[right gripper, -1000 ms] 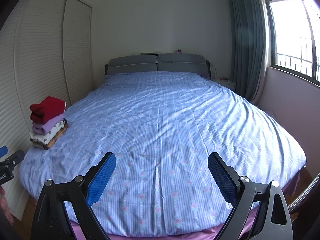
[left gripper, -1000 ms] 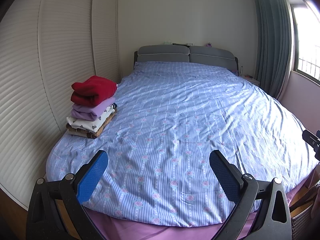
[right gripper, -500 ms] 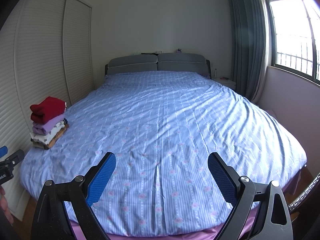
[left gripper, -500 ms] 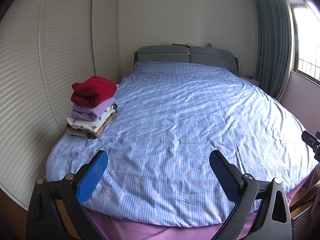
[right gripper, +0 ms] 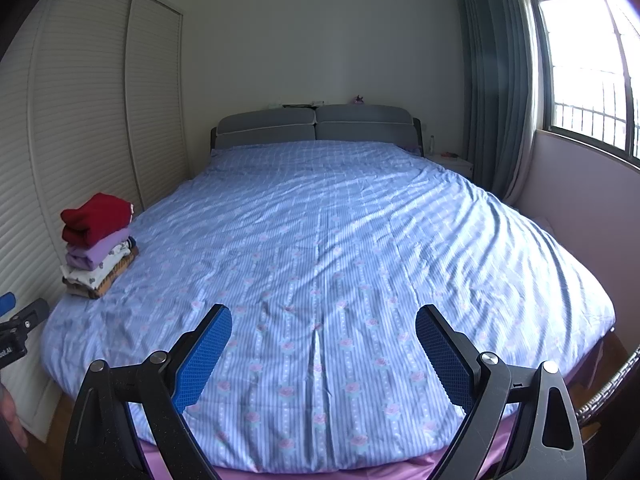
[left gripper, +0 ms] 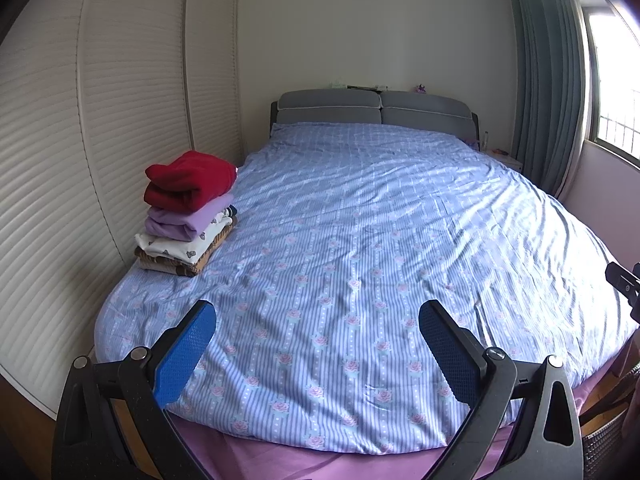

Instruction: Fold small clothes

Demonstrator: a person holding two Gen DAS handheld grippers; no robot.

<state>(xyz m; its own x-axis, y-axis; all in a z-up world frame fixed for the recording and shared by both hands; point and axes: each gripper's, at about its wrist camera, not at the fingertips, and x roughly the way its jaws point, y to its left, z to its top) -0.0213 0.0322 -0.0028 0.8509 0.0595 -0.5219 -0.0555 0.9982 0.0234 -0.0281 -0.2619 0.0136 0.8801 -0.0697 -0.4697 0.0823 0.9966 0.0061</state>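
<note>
Bedroom setting: a bed with a blue striped floral duvet fills both views and serves as the work surface. Nearest the cameras, the left gripper is spread wide with nothing between its blue pads, held above the foot of the bed. The right gripper is likewise spread wide and holds nothing, positioned beside the left one over the same end of the bed; its edge shows at the right border of the left wrist view.

Farther along, on the left side of the duvet next to the louvred wardrobe doors, sits a stack of folded clothes: a red garment on top, a lilac one beneath, then a white patterned piece and a brown one at the bottom. The stack appears tidy and square.

At the far end stand the grey headboard, the curtains and a window.

Assessment: no unfolded garment lies on the visible duvet, so the folding step appears complete or between items. The next move would call for locating another garment, outside the views if any remains, and laying it flat on the duvet.
</note>
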